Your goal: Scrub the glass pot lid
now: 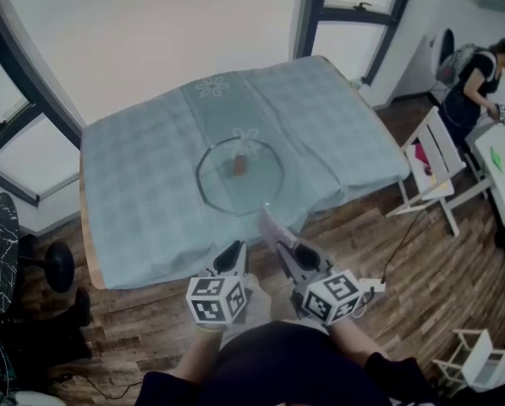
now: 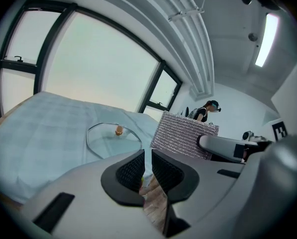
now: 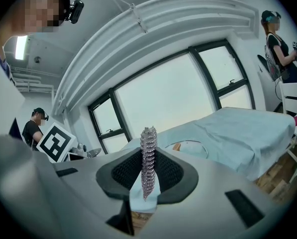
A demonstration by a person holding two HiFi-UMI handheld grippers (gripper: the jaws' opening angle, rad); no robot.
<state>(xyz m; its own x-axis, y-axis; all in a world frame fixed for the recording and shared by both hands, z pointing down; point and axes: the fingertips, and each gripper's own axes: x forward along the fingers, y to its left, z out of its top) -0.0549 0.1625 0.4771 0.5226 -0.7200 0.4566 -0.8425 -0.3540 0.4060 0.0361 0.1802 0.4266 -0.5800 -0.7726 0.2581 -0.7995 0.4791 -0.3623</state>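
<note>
From the head view: round glass pot lid [image 1: 240, 178], clear, with a thin rim and a small brownish knob at centre, flat on the pale blue checked cloth [image 1: 320, 117] over the counter [image 1: 85, 244] (only a wood-coloured edge showing at 9 o'clock). Straight out at 12 o'clock from both grippers, apart from them. Left gripper [image 1: 233, 256] at 6 o'clock of the lid, short of the cloth's near edge, over plank wooden floor [image 1: 379, 252]. Right gripper [image 1: 279, 245] just beside it at 3 o'clock, fingers clamped on a thin silvery scrubber [image 1: 269, 225] jutting toward 11 o'clock. Black-and-white marker cubes on both.

From the left gripper view: dark fingers with ribbed pads, drawn almost together on the left gripper [image 2: 147, 158], a thin slit between them, nothing in it. Glass pot lid [image 2: 113, 139] at 11 o'clock of the fingers, a shallow clear dome on the cloth. Scrubber [image 2: 185, 135] at 1 o'clock, flat-on here: a rectangular sheet of glittering metallic mesh.

From the right gripper view: right gripper [image 3: 148, 166] closed on the scrubber [image 3: 148, 158], seen edge-on as a narrow, knobbly, upright strip between the textured pads, rising above them. Glass pot lid [image 3: 190, 147] at 2 o'clock beyond the fingers, on the smooth draped cloth.
</note>
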